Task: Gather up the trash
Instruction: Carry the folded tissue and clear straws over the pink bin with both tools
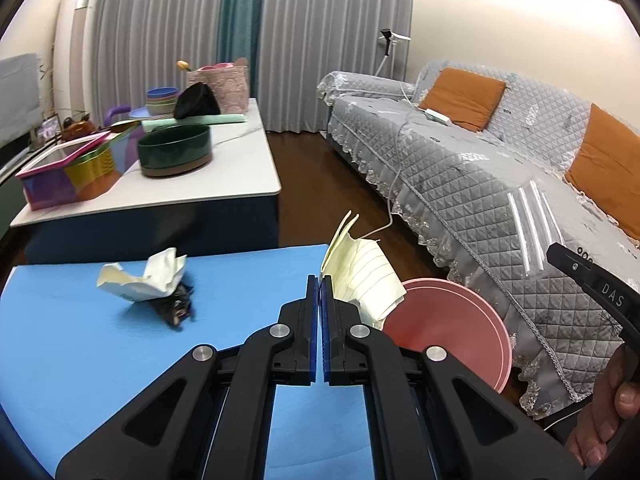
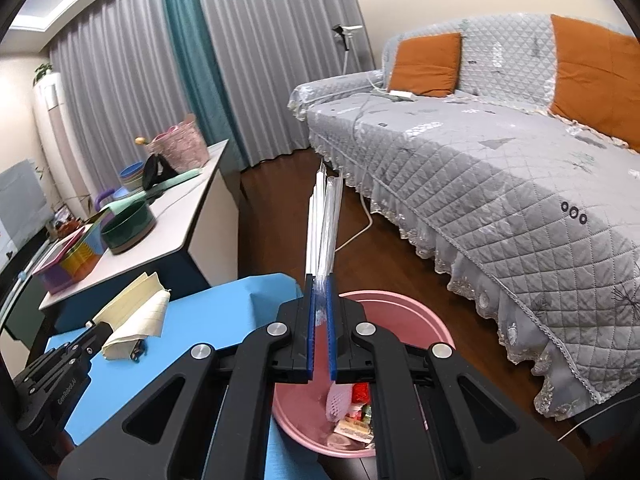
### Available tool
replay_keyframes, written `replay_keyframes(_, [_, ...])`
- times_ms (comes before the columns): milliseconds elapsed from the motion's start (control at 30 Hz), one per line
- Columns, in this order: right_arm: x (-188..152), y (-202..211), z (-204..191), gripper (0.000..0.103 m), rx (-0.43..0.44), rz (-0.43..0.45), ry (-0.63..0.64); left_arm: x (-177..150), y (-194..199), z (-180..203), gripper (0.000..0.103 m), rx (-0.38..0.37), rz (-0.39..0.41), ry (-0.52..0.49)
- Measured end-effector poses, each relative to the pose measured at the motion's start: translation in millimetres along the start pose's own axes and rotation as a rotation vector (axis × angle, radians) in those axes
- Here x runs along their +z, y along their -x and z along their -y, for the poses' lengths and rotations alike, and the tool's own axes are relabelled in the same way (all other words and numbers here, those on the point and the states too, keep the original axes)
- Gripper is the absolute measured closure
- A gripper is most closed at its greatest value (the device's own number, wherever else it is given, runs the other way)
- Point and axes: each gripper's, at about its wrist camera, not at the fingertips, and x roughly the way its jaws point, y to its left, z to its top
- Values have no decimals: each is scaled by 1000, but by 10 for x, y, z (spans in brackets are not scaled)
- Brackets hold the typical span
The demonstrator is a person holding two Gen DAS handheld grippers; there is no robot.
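My left gripper (image 1: 320,280) is shut on a crumpled yellow lined paper (image 1: 362,276), held above the right edge of the blue table (image 1: 80,360), beside the pink bin (image 1: 460,320). The paper also shows in the right wrist view (image 2: 134,318). My right gripper (image 2: 320,280) is shut on a clear plastic wrapper (image 2: 324,224) that sticks up, held over the pink bin (image 2: 400,308), which holds several bits of trash. The wrapper shows in the left wrist view (image 1: 528,224). A crumpled white paper (image 1: 148,276) and a dark wrapper (image 1: 176,306) lie on the blue table.
A white coffee table (image 1: 224,176) behind holds a green bowl (image 1: 175,150), a colourful box (image 1: 68,172), stacked bowls and a pink bag. A grey covered sofa (image 1: 480,168) with orange cushions stands right. A white cable (image 1: 390,200) runs to the wooden floor.
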Motion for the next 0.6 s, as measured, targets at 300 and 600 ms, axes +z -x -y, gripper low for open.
replay_keyframes(300, [-5, -126, 245, 98, -20, -25, -33, 70, -203, 302, 102, -46, -5, -28])
replay_keyframes(600, [-29, -239, 425, 98, -39, -49, -62, 5, -450, 618, 102, -92, -38, -62])
